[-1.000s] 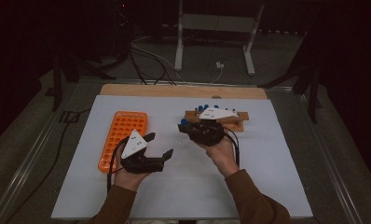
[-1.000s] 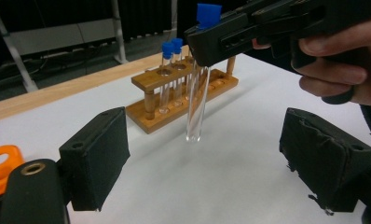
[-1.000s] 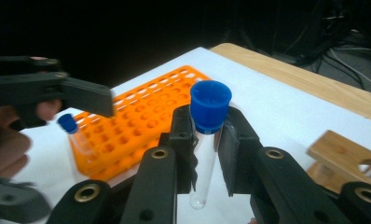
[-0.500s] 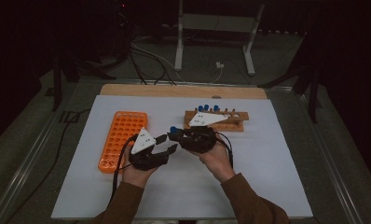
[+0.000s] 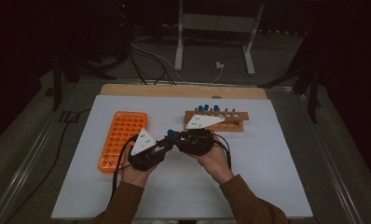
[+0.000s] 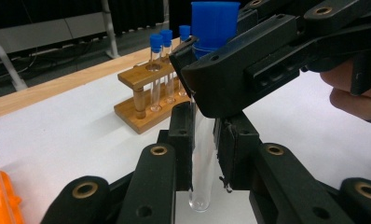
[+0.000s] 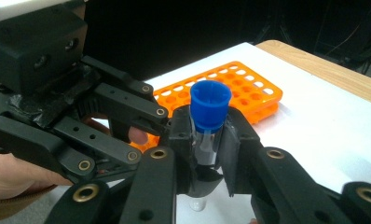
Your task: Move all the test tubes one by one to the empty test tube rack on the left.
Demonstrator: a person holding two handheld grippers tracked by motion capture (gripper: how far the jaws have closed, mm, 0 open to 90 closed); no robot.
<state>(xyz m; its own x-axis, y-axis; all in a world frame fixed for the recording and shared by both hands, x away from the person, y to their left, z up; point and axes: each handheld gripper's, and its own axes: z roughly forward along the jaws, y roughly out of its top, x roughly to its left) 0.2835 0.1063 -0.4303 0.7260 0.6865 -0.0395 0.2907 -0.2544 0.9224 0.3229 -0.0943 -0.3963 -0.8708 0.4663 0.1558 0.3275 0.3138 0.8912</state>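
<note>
A clear glass test tube [image 6: 203, 158] with a blue cap [image 7: 210, 105] is held upright between both hands above the white mat [image 5: 267, 186]. My left gripper [image 6: 204, 149] has just been closing and now clamps the tube's lower glass. My right gripper [image 7: 207, 140] is shut on the same tube just under the cap. In the high view the two grippers meet nose to nose at the tube [image 5: 171, 133], the left gripper [image 5: 166, 143] coming from the left and the right gripper [image 5: 175, 138] from the right.
An orange rack [image 5: 123, 137] with several empty holes lies at the left of the mat. A wooden rack [image 5: 221, 122] holding three blue-capped tubes [image 6: 167, 70] stands behind the hands. A wooden board edge [image 5: 183, 90] runs along the back.
The left gripper, open and apart a second ago, has closed on the tube. The right hand has carried the tube leftward from the wooden rack to meet it.
</note>
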